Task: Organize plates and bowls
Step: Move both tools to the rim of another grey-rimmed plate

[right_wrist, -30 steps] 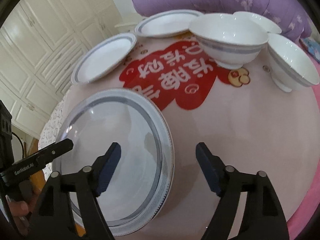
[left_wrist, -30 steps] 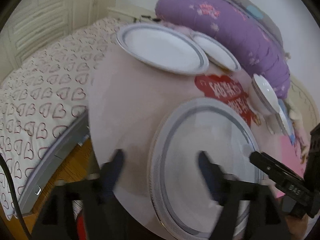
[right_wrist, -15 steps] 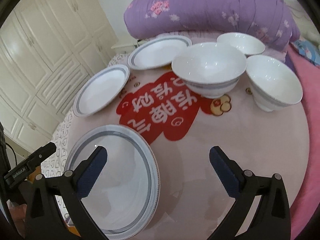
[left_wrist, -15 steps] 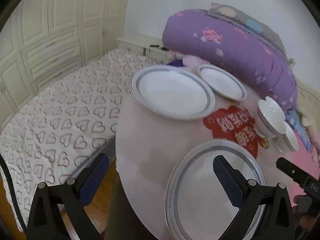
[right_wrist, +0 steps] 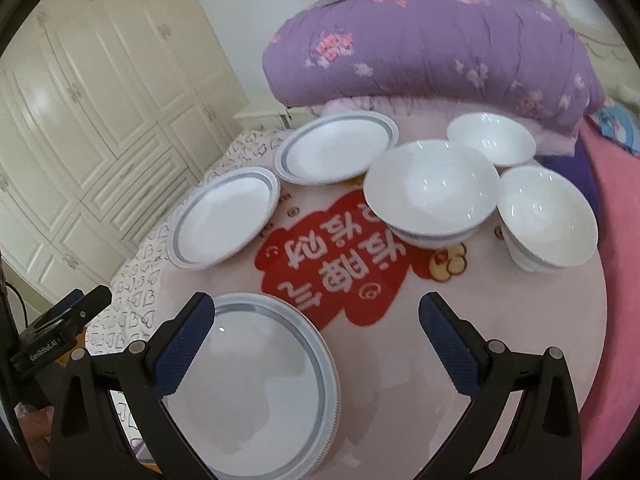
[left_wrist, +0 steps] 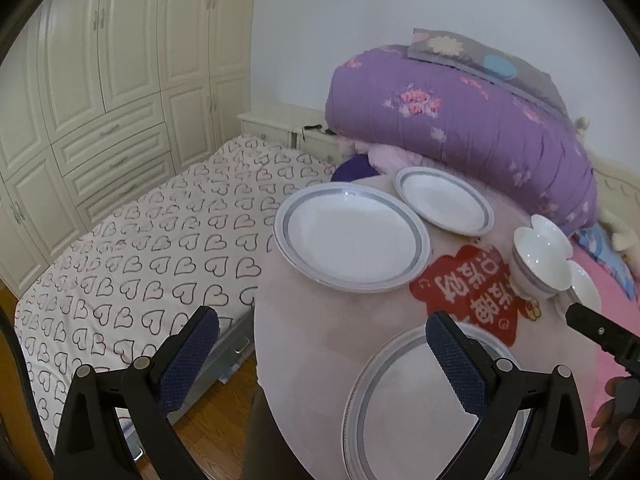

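Observation:
A round pink table (right_wrist: 400,380) holds three white plates with grey rims and three white bowls. The near plate (right_wrist: 256,392) (left_wrist: 416,408) lies at the front edge. A second plate (right_wrist: 226,222) (left_wrist: 352,236) and a third plate (right_wrist: 336,146) (left_wrist: 444,200) lie further back. A large bowl (right_wrist: 430,190) (left_wrist: 540,256) stands beside two smaller bowls (right_wrist: 548,216) (right_wrist: 492,138). My left gripper (left_wrist: 324,352) is open and empty above the table's left edge. My right gripper (right_wrist: 316,344) is open and empty above the near plate and the table middle.
A red label (right_wrist: 340,264) marks the table middle. A purple quilt roll (right_wrist: 432,48) lies behind the table. A bed with a heart-print sheet (left_wrist: 152,240) is at left, white wardrobes (left_wrist: 100,60) beyond it. Wood floor (left_wrist: 216,420) shows below the table edge.
Both grippers have opened wide and pulled up and back from the near plate, which stays on the table. More of the room shows now.

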